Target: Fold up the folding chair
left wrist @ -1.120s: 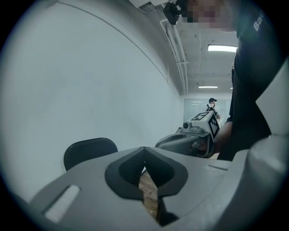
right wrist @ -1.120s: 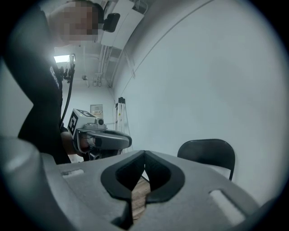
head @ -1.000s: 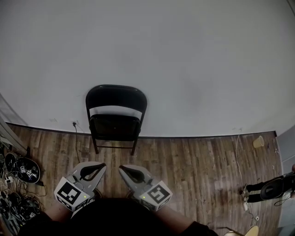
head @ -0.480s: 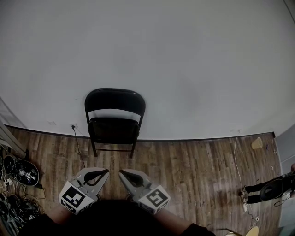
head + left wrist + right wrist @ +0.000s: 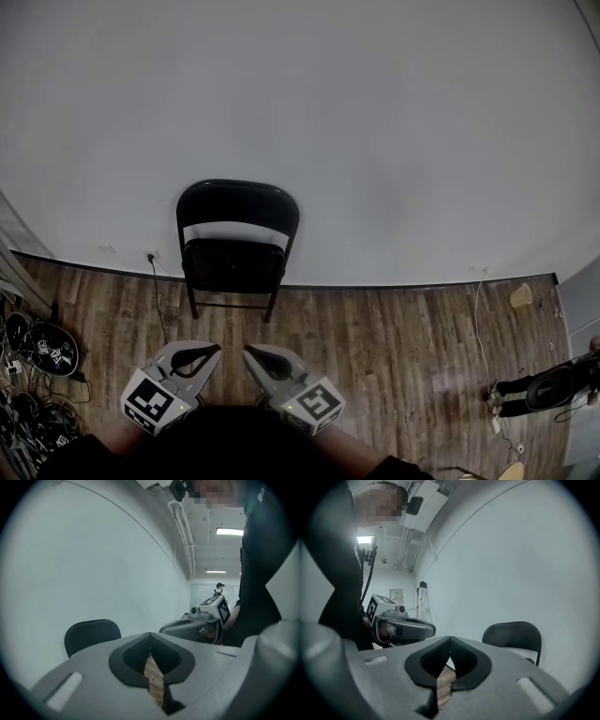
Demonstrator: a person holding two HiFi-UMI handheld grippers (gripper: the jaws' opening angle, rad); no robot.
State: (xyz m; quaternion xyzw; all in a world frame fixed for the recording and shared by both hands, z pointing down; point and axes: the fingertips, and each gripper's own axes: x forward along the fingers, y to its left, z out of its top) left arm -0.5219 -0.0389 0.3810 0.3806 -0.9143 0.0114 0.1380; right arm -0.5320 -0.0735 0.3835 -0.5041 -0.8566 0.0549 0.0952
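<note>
Black metal folding chair (image 5: 236, 242) standing unfolded against the white wall (image 5: 375, 122) on wood-plank floor (image 5: 375, 337), well ahead of both grippers, left gripper (image 5: 208, 351) and right gripper (image 5: 248, 352) side by side near the person's body, jaws pressed together, nothing between them

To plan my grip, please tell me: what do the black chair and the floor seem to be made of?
Folding chair: likely painted metal, judging by thin black tube legs and a smooth, faintly glossy backrest; padding cannot be told. Floor: wood or wood-look laminate, brown planks with visible grain.
</note>
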